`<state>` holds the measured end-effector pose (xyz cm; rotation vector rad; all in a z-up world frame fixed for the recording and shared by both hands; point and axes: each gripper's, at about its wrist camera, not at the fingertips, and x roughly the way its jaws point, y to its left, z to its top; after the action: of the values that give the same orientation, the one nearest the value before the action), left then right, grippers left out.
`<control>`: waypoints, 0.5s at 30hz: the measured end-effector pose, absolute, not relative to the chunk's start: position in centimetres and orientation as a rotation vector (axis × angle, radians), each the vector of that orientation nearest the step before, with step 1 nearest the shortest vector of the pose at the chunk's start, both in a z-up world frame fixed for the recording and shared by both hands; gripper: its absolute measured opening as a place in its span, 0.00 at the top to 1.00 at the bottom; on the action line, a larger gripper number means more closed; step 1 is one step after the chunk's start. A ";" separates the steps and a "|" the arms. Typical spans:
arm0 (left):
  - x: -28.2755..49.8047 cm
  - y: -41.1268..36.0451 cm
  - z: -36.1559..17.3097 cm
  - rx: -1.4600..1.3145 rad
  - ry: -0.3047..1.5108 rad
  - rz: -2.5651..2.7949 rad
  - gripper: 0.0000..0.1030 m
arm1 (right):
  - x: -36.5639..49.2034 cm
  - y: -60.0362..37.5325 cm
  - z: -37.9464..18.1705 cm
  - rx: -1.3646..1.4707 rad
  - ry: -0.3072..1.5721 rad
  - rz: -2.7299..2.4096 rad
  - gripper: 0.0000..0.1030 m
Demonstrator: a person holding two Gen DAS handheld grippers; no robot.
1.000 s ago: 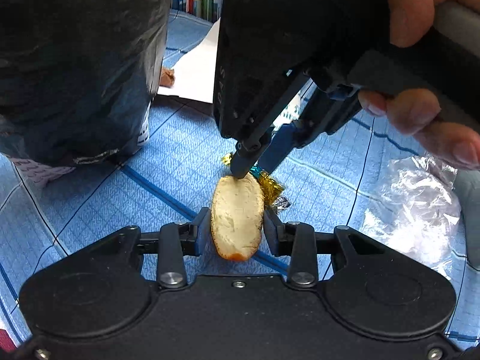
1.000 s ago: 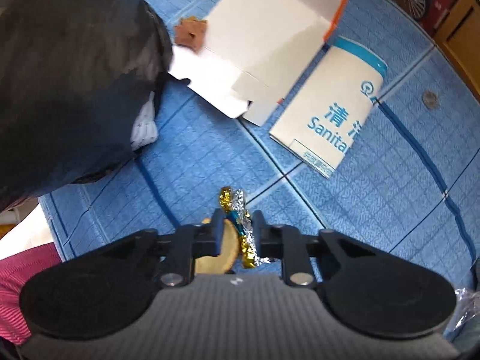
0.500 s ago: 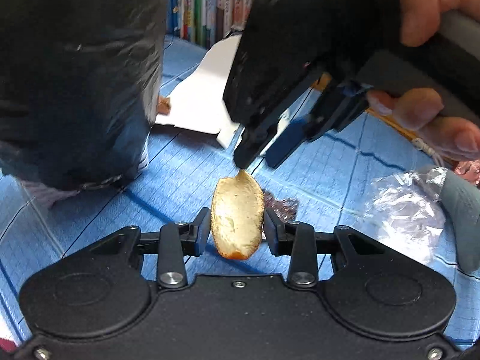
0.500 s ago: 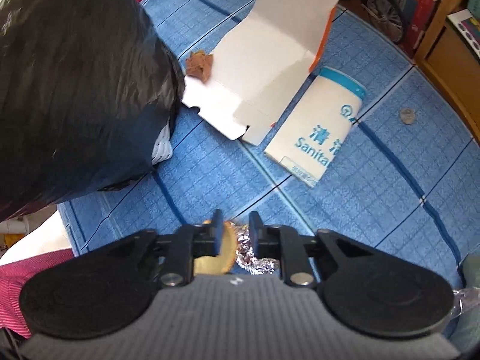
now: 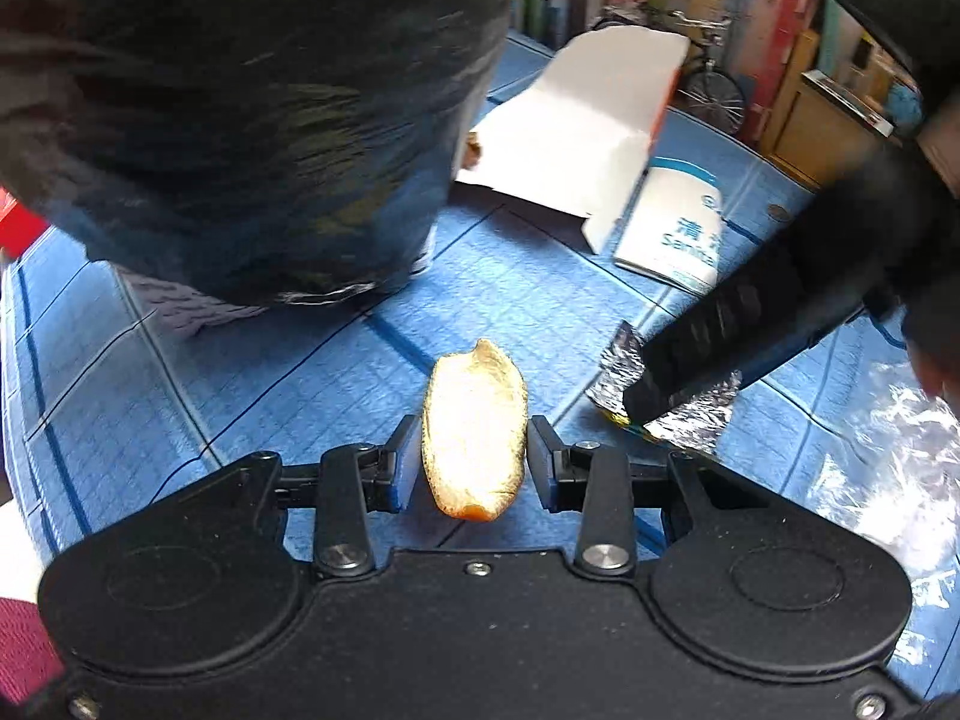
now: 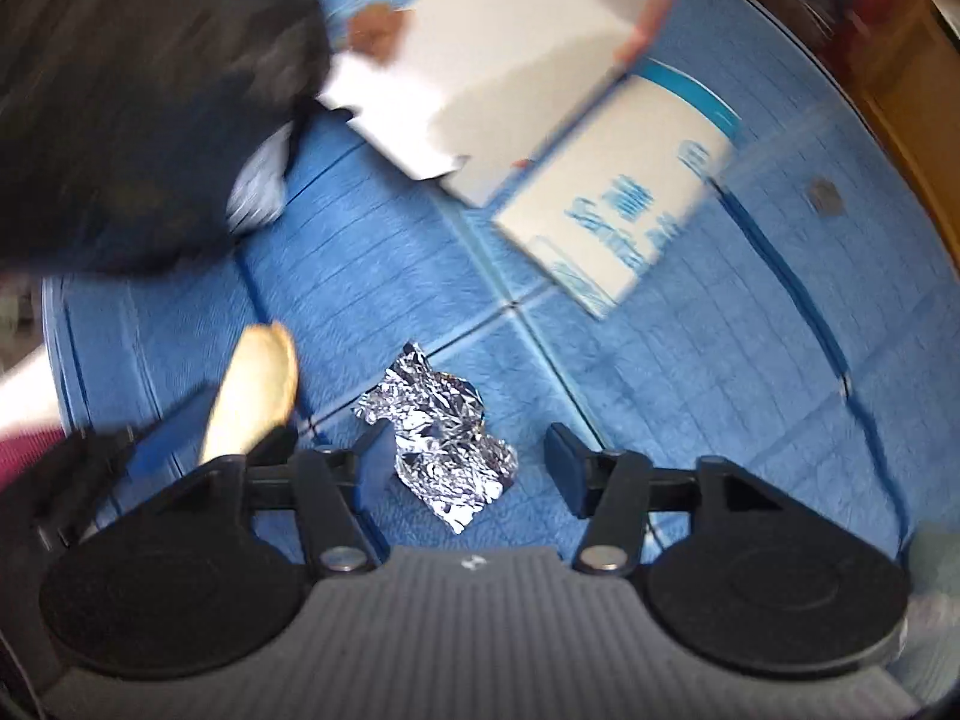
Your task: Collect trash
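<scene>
My left gripper (image 5: 474,457) is shut on a piece of orange peel (image 5: 474,420), pale side up, held just above the blue mat. The peel (image 6: 255,387) also shows at the left of the right wrist view. A crumpled foil wrapper (image 6: 441,435) lies on the mat between the spread fingers of my right gripper (image 6: 465,462), which is open. In the left wrist view a right gripper finger (image 5: 720,324) rests on the foil wrapper (image 5: 690,420). A black trash bag (image 5: 240,108) bulges at the far left.
A flattened white carton (image 6: 480,60) and a white-and-blue wipes pack (image 6: 624,204) lie beyond the foil. A brown scrap (image 6: 375,30) sits by the bag, a coin (image 6: 822,195) far right. Clear plastic film (image 5: 888,456) lies right. Books line the back.
My right gripper has opened wide and let the foil wrapper go onto the mat, shifting right of the peel. The left gripper still holds the peel.
</scene>
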<state>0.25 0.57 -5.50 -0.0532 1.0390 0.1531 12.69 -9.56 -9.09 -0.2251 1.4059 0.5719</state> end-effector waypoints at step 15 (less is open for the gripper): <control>-0.1 1.3 -5.5 -0.060 1.039 0.170 0.66 | 13.5 -9.3 -9.6 -0.210 1.431 0.560 0.84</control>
<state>-0.12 1.25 -5.45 -0.0598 1.0388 0.1703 13.47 -9.32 -9.61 -0.2095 1.4313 0.5596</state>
